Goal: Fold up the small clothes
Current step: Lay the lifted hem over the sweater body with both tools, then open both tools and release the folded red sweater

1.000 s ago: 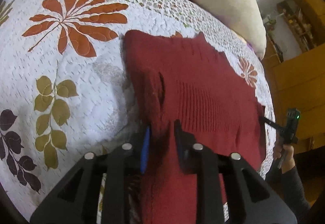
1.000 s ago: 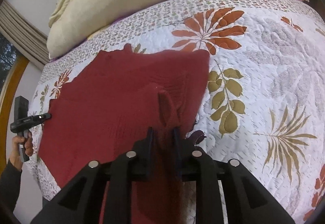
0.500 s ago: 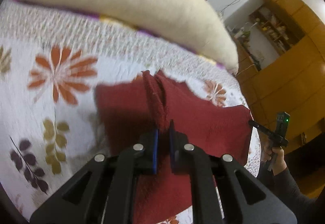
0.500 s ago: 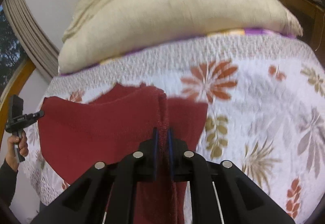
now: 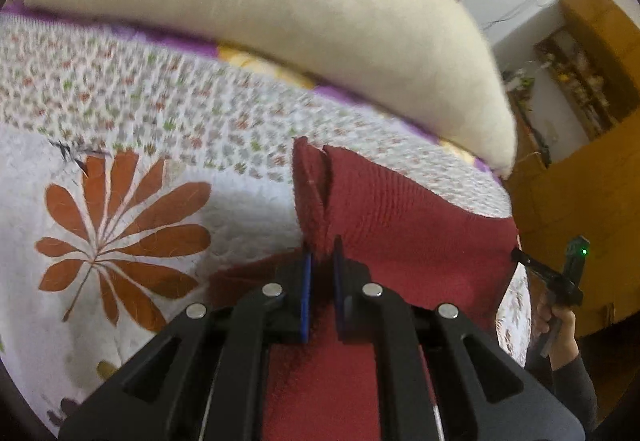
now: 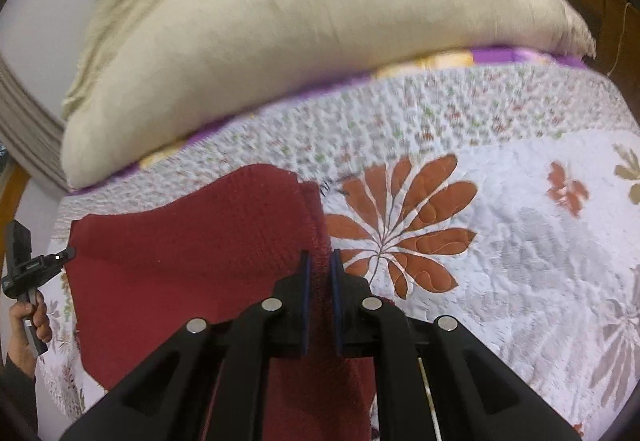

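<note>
A dark red knitted garment [image 5: 404, 225] lies on the quilt with its near edge lifted. My left gripper [image 5: 320, 261] is shut on a pinched ridge of that edge. In the right wrist view the same red garment [image 6: 188, 261] hangs from my right gripper [image 6: 319, 265], which is shut on its other corner. The cloth stretches between the two grippers. Each view also shows the other one at the garment's far corner: the right gripper [image 5: 519, 254] and the left gripper [image 6: 67, 252], each held by a hand. The lower layer of the garment is mostly hidden.
A large cream pillow [image 5: 280, 21] [image 6: 300, 33] lies across the head of the bed just beyond the garment. The white quilt with orange leaf prints [image 5: 120, 241] [image 6: 520, 249] spreads to the sides. Wooden cabinets [image 5: 592, 169] stand past the bed's edge.
Both grippers have lifted the garment's near edge and carried it forward toward the pillow, so the cloth folds over itself. Both stay shut on the fabric.
</note>
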A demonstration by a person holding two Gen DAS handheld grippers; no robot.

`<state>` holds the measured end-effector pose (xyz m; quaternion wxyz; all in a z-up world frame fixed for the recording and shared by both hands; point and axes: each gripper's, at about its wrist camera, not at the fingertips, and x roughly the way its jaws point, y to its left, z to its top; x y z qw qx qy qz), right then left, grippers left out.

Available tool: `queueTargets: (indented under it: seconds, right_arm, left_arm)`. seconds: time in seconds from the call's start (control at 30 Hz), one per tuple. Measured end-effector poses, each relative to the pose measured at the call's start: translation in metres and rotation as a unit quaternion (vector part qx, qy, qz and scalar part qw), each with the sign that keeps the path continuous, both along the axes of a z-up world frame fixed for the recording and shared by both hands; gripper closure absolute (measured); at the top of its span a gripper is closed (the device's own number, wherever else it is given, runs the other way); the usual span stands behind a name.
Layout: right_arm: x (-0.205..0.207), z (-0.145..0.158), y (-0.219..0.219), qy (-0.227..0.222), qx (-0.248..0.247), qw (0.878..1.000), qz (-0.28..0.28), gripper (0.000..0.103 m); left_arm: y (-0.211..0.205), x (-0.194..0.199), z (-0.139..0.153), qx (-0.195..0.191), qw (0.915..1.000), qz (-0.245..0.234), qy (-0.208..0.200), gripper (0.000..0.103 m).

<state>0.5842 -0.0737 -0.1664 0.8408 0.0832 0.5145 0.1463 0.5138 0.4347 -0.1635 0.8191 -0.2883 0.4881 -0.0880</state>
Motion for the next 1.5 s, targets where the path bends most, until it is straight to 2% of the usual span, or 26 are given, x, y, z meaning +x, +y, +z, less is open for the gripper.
queueTargets:
  seconds: [0.1,0.17,0.4,0.53,0.67,0.7,0.73,0.77,0.83,0.87,0.9,0.97,1.03,1.1,1.13,1.17,1.2,1.23,1.27,1.3,1.33,1.4,1.47,1.5]
  right_arm:
    - [0.012,-0.025,0.008,0.028,-0.023,0.999,0.000,0.094]
    - [0.017,-0.033,0.010,0.035,-0.031,0.999,-0.002,0.094]
    - [0.030,-0.025,0.011,0.019,-0.026,0.999,0.000,0.094]
    - [0.038,-0.030,0.010,0.019,-0.021,1.000,-0.009,0.094]
    - [0.045,-0.057,0.016,0.048,-0.037,0.998,-0.007,0.094]
    - [0.047,-0.066,0.016,0.066,-0.035,0.997,-0.003,0.092]
    - [0.047,-0.073,0.015,0.077,-0.038,0.996,-0.006,0.085]
    - [0.046,-0.077,0.013,0.079,-0.045,0.996,-0.014,0.082]
    - [0.043,-0.071,-0.001,0.065,-0.020,0.997,-0.039,0.079]
    - [0.039,-0.061,-0.010,0.044,0.013,0.998,-0.052,0.079]
    - [0.035,-0.056,-0.017,0.037,0.065,0.996,-0.053,0.079]
    - [0.034,-0.061,-0.020,0.059,0.157,0.985,-0.036,0.079]
    - [0.034,-0.075,-0.014,0.081,0.178,0.980,-0.028,0.079]
    - [0.035,-0.103,-0.007,0.123,0.174,0.977,-0.028,0.081]
    - [0.035,-0.114,-0.009,0.134,0.165,0.976,-0.035,0.090]
    - [0.036,-0.122,-0.012,0.139,0.158,0.977,-0.040,0.098]
    - [0.037,-0.128,-0.016,0.144,0.147,0.978,-0.042,0.103]
    - [0.038,-0.128,-0.021,0.146,0.147,0.977,-0.042,0.103]
    - [0.036,-0.122,-0.027,0.139,0.145,0.978,-0.050,0.103]
    - [0.033,-0.113,-0.033,0.128,0.150,0.979,-0.054,0.094]
    - [0.029,-0.108,-0.036,0.123,0.162,0.978,-0.053,0.088]
    - [0.009,-0.094,-0.040,0.111,0.207,0.972,-0.029,0.088]
    - [-0.011,-0.092,-0.036,0.114,0.239,0.964,0.002,0.088]
    - [-0.022,-0.097,-0.032,0.120,0.240,0.963,0.011,0.088]
  left_arm:
    - [0.005,0.014,-0.029,-0.004,0.9992,0.013,0.038,0.096]
    - [0.007,0.019,-0.038,-0.007,0.9987,0.018,0.048,0.096]
    - [0.014,0.038,-0.024,-0.005,0.9995,0.010,0.029,0.096]
    - [0.016,0.046,-0.027,-0.012,0.9994,0.016,0.027,0.096]
    - [0.011,0.055,-0.065,0.012,0.9963,0.015,0.084,0.095]
    - [0.010,0.055,-0.072,0.022,0.9948,0.016,0.098,0.092]
    - [0.012,0.054,-0.073,0.039,0.9934,0.027,0.105,0.087]
    - [0.015,0.052,-0.069,0.053,0.9924,0.045,0.101,0.084]
    - [0.018,0.043,-0.048,0.071,0.9913,0.081,0.076,0.084]
    - [0.013,0.039,-0.032,0.055,0.9951,0.072,0.040,0.084]
    - [0.005,0.037,-0.021,0.030,0.9983,0.047,0.016,0.084]
    - [-0.017,0.041,-0.011,-0.007,0.9998,-0.006,-0.015,0.081]
    - [-0.025,0.053,-0.030,-0.034,0.9991,-0.015,0.021,0.080]
    - [-0.018,0.063,-0.065,-0.036,0.9957,0.011,0.084,0.083]
    - [-0.013,0.065,-0.081,-0.031,0.9930,0.026,0.111,0.094]
    - [-0.007,0.065,-0.093,-0.025,0.9904,0.035,0.131,0.101]
    - [-0.002,0.063,-0.096,-0.035,0.9901,0.037,0.131,0.102]
    - [0.001,0.061,-0.092,-0.040,0.9902,0.039,0.128,0.103]
    - [0.003,0.055,-0.079,-0.034,0.9925,0.040,0.110,0.098]
    - [0.002,0.047,-0.064,-0.030,0.9955,0.032,0.084,0.083]
    - [0.001,0.038,-0.052,-0.030,0.9977,0.019,0.058,0.080]
    - [-0.009,0.005,-0.027,-0.069,0.9971,-0.032,-0.003,0.080]
    - [-0.019,-0.022,-0.027,-0.102,0.9927,-0.061,-0.020,0.080]
    - [-0.024,-0.028,-0.035,-0.099,0.9928,-0.066,-0.012,0.079]
